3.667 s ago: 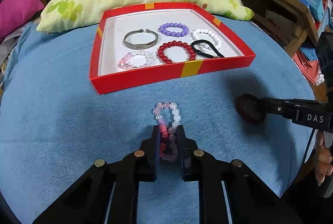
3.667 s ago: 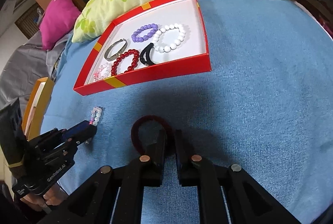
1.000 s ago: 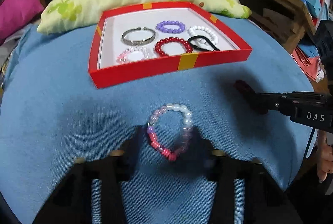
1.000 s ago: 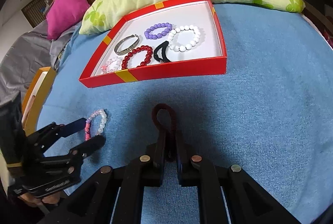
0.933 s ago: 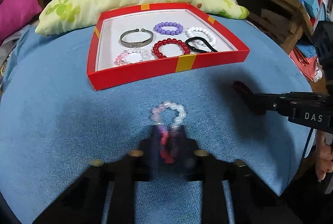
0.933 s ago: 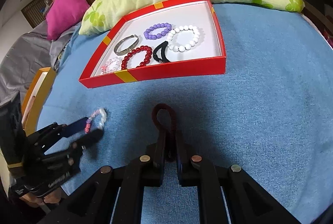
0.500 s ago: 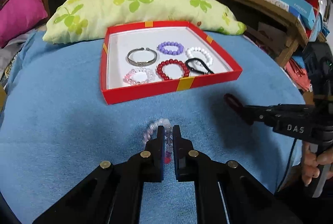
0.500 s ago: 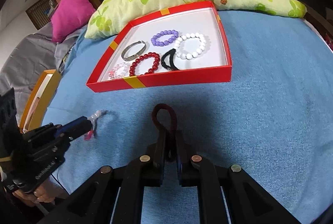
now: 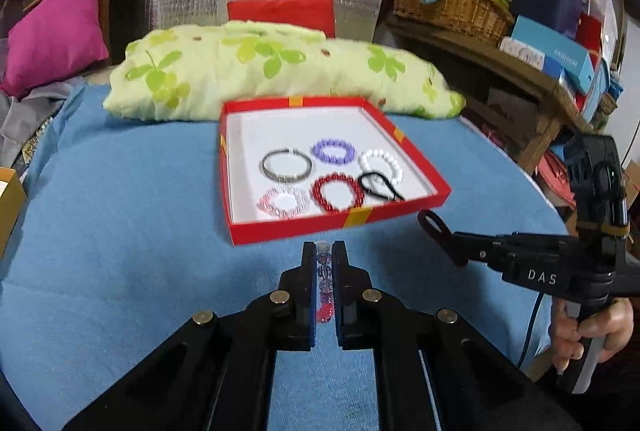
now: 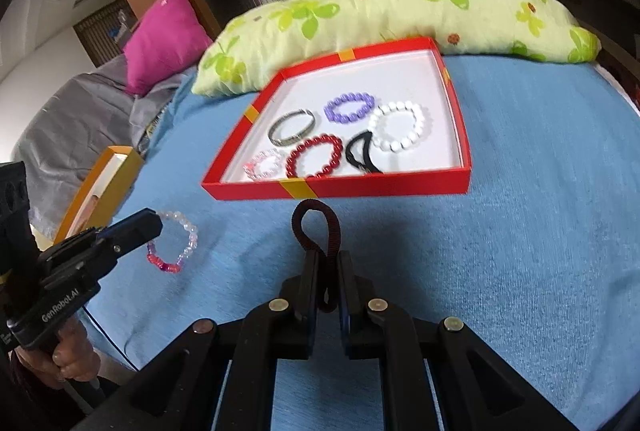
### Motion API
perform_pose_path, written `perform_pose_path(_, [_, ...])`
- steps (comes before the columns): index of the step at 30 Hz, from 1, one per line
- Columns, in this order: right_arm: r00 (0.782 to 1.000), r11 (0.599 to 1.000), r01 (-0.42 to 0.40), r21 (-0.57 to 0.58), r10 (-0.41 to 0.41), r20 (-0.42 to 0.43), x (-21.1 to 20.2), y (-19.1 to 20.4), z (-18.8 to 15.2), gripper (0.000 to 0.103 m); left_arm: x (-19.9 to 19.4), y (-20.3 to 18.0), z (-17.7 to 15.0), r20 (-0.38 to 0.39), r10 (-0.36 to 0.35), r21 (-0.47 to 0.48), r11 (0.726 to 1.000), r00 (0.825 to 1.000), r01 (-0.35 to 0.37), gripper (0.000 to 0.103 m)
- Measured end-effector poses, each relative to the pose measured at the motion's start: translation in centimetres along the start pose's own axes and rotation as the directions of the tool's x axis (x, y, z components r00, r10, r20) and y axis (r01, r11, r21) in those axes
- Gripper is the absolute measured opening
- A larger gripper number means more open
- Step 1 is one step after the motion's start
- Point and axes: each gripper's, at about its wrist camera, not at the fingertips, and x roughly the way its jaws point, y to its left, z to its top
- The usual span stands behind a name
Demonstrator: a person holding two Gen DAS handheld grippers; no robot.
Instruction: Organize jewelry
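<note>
My left gripper is shut on a pink, purple and clear bead bracelet, held edge-on above the blue cloth; the bracelet hangs from its tip in the right wrist view. My right gripper is shut on a dark red hair tie, also seen in the left wrist view. Both are lifted just in front of the red tray. The tray holds a silver bangle, purple, white, red and pink bracelets and a black hair tie.
A green flowered pillow lies behind the tray. A magenta cushion is at the far left. An orange box sits at the left edge of the bed. A wooden shelf with a basket stands at the right.
My left gripper opened over the bracelet, shut on it again and lifted it off the cloth. Both grippers have risen and moved toward the tray; the right still holds the hair tie.
</note>
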Motion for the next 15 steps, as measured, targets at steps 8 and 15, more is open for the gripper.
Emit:
perform_pose_path(8, [0.995,0.999,-0.042,-0.027,0.044,0.094,-1.4,1.2,0.6,0.01,-0.5,0.3,0.8,0.056,0.022,-0.013,1.0,0.998,-0.021,0.007])
perform_pose_path(15, [0.989,0.999,-0.046,-0.029,0.05,0.142,-2.0,1.6,1.1,0.01,-0.5,0.4,1.5,0.077,0.015,-0.021,1.0,0.997,-0.014,0.007])
